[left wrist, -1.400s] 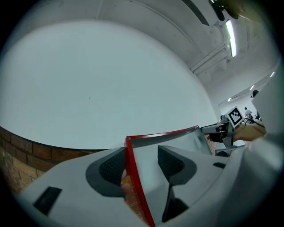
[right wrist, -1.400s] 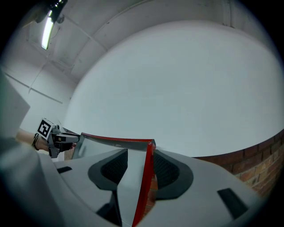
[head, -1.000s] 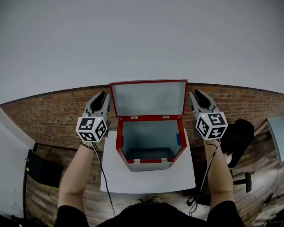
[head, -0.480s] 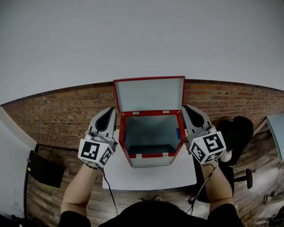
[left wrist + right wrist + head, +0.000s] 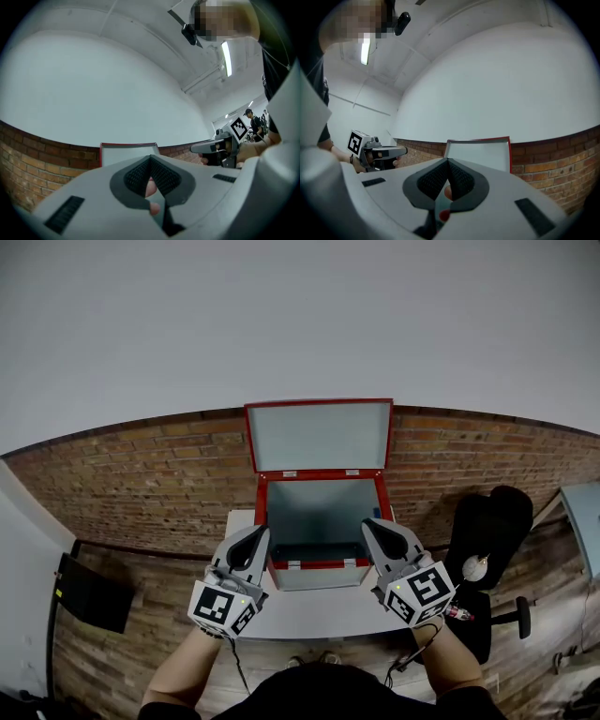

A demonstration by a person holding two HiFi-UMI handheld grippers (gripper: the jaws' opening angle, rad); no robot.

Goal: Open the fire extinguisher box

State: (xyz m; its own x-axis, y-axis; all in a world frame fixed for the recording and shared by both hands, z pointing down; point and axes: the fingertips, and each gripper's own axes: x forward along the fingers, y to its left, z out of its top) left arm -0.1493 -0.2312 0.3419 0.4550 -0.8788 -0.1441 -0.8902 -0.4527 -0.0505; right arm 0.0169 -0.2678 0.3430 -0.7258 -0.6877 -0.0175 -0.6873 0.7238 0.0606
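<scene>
Beside left gripper (image 5: 255, 533), box (image 5: 319, 564) front edge

The box (image 5: 319, 576) interior is open to entry from above. Its upright lid (image 5: 319, 435) closes off the rear. Bare table (image 5: 319, 607) lies in front, between left gripper (image 5: 262, 532) and right gripper (image 5: 368, 524).

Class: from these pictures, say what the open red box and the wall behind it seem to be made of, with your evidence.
Box: probably painted sheet metal, red edges, pale grey panels; thin flat lid, crisp folded edges. Wall: brick, matt reddish-brown, with visible mortar lines; smooth white painted surface above.
</scene>
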